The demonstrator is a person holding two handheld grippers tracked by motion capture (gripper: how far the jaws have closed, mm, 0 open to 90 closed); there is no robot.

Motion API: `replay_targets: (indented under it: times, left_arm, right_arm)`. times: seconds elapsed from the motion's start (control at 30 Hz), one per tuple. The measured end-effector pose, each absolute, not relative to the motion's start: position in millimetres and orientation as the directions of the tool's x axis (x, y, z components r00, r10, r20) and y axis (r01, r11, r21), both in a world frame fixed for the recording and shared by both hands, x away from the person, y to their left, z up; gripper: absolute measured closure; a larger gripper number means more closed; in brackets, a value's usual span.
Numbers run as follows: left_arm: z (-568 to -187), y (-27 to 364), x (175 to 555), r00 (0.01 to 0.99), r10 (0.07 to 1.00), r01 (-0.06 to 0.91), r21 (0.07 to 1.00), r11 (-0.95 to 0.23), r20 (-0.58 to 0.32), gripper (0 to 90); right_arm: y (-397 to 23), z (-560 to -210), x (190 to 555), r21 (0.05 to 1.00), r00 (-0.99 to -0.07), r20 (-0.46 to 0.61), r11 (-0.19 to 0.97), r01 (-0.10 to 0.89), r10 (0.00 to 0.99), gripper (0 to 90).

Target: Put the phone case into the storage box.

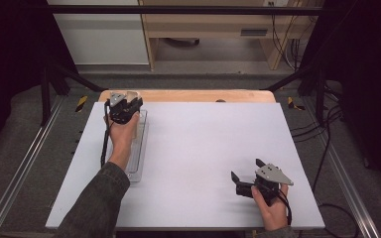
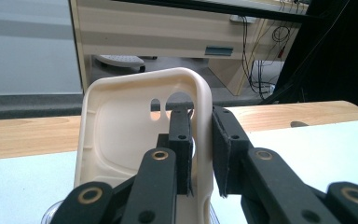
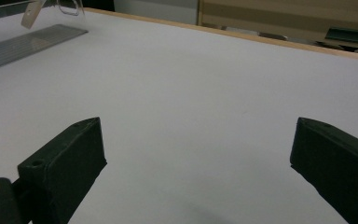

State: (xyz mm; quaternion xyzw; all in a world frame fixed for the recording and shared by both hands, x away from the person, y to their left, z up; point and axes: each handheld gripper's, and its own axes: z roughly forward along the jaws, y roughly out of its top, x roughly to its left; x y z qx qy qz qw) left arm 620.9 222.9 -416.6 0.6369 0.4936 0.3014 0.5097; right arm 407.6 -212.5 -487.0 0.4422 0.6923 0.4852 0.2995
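So, two claws here, one per hand, and just one thing actually being handled: a cream plastic case [image 2: 121, 121], looks like a phone-case shell with two cutouts near its top corner. The left claw [image 2: 200, 154] is clamped on one side wall of that case, one jaw inside the shell and the other outside, pads pressing the wall between them. In the left gripper view the case stands upright with its open face toward the camera.

From the high view the left claw [image 1: 124, 110] sits at the far left of the counter [image 1: 203, 148], near the back edge, and the case [image 1: 131, 94] pokes out just beyond it. Under the left hand [image 1: 121, 136] there's one clear tray [image 1: 140, 158], long and narrow, running front to back along the counter's left side. Can't tell if the case touches the tray.

The right claw [image 1: 245, 179] is well apart from all that, at the near right of the counter, held in the right hand [image 1: 273, 208]. Its jaws are wide apart with nothing between them, just bare counter in the right gripper view, with the tray [image 3: 28, 42] off at the far left corner.
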Motion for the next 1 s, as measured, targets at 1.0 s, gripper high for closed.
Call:
replay_targets:
  times: [1.0]
  left_arm:
    - [-420.2,227.9,625.4,0.324,0.938,0.333,0.943,0.012,-0.126,76.9]
  right_arm:
    - [-211.0,-488.0,407.9,0.933,-0.436,0.014,0.145,0.329,0.9,3.0]
